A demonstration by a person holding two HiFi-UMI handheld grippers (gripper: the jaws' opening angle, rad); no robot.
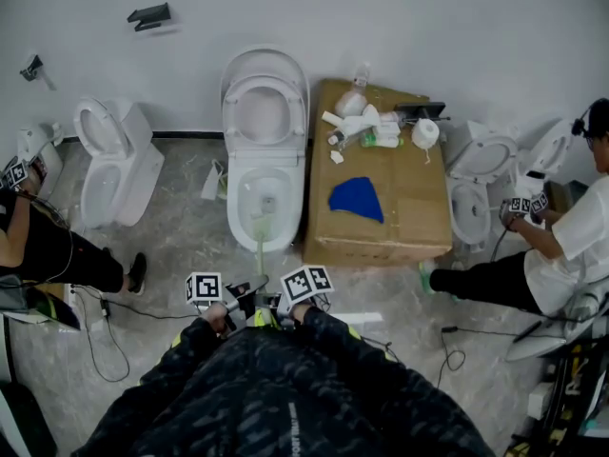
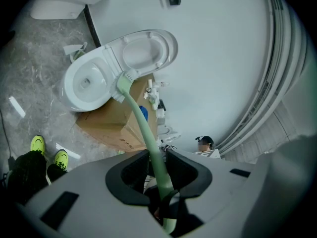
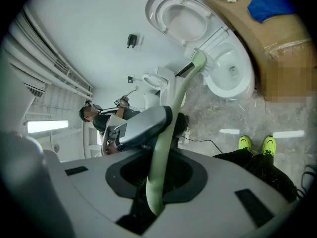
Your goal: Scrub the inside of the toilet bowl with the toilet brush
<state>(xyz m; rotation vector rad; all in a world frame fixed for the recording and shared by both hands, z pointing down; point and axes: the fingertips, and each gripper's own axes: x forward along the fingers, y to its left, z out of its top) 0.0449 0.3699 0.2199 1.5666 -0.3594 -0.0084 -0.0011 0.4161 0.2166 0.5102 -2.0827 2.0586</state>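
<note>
A white toilet [image 1: 265,112] stands against the wall with its lid and seat raised; its bowl [image 1: 263,203] faces me. The toilet brush has a pale green handle [image 1: 260,253] that runs from my grippers up over the bowl's front rim. In the left gripper view the brush head [image 2: 125,82] lies at the rim of the bowl [image 2: 86,83]; in the right gripper view the brush head [image 3: 197,61] is at the bowl [image 3: 229,72] edge. My left gripper [image 1: 238,298] [image 2: 156,155] is shut on the handle [image 2: 148,133]. My right gripper [image 1: 285,303] [image 3: 158,177] is shut on the handle's [image 3: 171,128] end, just behind the left.
A cardboard box [image 1: 409,208] stands right of the toilet, carrying a blue cloth [image 1: 357,198], bottles and a paper roll [image 1: 425,133]. Other toilets stand at the left [image 1: 109,165] and right [image 1: 476,184], each with a person beside it. Cables [image 1: 95,341] lie on the floor.
</note>
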